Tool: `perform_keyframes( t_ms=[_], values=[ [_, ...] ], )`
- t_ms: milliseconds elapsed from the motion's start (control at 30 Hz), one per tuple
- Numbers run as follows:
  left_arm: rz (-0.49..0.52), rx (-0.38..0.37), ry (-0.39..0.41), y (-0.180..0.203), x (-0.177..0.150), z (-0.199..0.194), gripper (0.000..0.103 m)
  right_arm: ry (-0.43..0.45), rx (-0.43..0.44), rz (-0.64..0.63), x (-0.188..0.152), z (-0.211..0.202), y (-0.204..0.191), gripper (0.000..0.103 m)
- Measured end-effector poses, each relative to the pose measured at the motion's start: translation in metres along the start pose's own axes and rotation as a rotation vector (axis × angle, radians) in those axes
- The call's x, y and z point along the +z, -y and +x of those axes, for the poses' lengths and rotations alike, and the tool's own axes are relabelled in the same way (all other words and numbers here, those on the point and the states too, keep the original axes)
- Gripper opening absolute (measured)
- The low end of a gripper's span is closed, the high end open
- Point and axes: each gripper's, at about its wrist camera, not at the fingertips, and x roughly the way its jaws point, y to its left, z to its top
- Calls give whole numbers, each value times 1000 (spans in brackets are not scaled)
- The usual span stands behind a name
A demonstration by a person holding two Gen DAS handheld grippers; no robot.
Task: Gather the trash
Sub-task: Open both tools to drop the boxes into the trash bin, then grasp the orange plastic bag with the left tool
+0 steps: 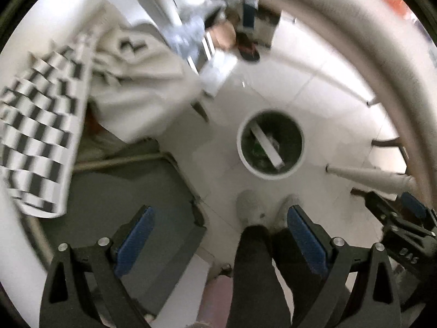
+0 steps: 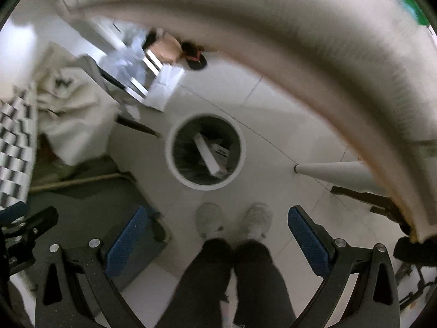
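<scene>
A: Both wrist views look straight down at the floor. We note the left gripper (image 1: 218,235) with its blue pads spread wide and nothing between them; the right gripper (image 2: 215,235) likewise spread and empty.

B: Agreed, both released. We see the white bin (image 2: 205,151) standing on the pale tiled floor (image 2: 273,104) just ahead of the person's shoes (image 2: 235,220), mouth up. Probably set there so drops from above fall in.

A: Inside it lies a long white box (image 2: 209,154), slanted, one end near the rim, with other scraps beside it that we cannot identify through the blur. In the left view the same bin (image 1: 271,143) sits between the fingers, slightly right.

B: So the trash we can see is already in the bin. We judge the tools are held high and open because a piece has been let go or none is yet picked up; we cannot tell which.

A: Table edge (image 2: 273,41) curves overhead, its leg (image 2: 327,170) near the bin. Checkered cloth (image 1: 35,125) lies well left.

B: Other loose trash: none we can identify.
</scene>
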Motion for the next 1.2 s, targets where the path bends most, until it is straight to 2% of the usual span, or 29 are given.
perform_keyframes(
  t_ms=[100, 233, 367, 533, 633, 767, 900, 1133, 1167, 1200],
  values=[
    [0, 4, 81, 4, 19, -43, 99, 50, 35, 67, 21, -58, 10, 103],
    [16, -29, 197, 31, 62, -99, 99, 140, 41, 188, 60, -121, 49, 103],
    [65, -50, 277, 73, 105, -137, 99, 231, 1, 336, 102, -169, 116, 103],
    [116, -82, 311, 134, 159, -161, 99, 292, -54, 520, 150, -200, 215, 103],
    [122, -100, 289, 179, 202, -164, 99, 299, -80, 617, 187, -205, 273, 103],
    [101, -123, 204, 228, 254, -146, 99, 280, -89, 707, 230, -194, 343, 103],
    [82, -98, 134, 263, 299, -118, 98, 255, -83, 769, 278, -176, 399, 103],
    [56, -75, 24, 284, 344, -65, 97, 192, -108, 795, 351, -122, 448, 103],
    [55, -79, 16, 286, 346, -61, 95, 177, -109, 792, 359, -113, 455, 103],
    [53, -82, 10, 287, 348, -57, 87, 160, -112, 789, 368, -105, 459, 103]
  ],
)
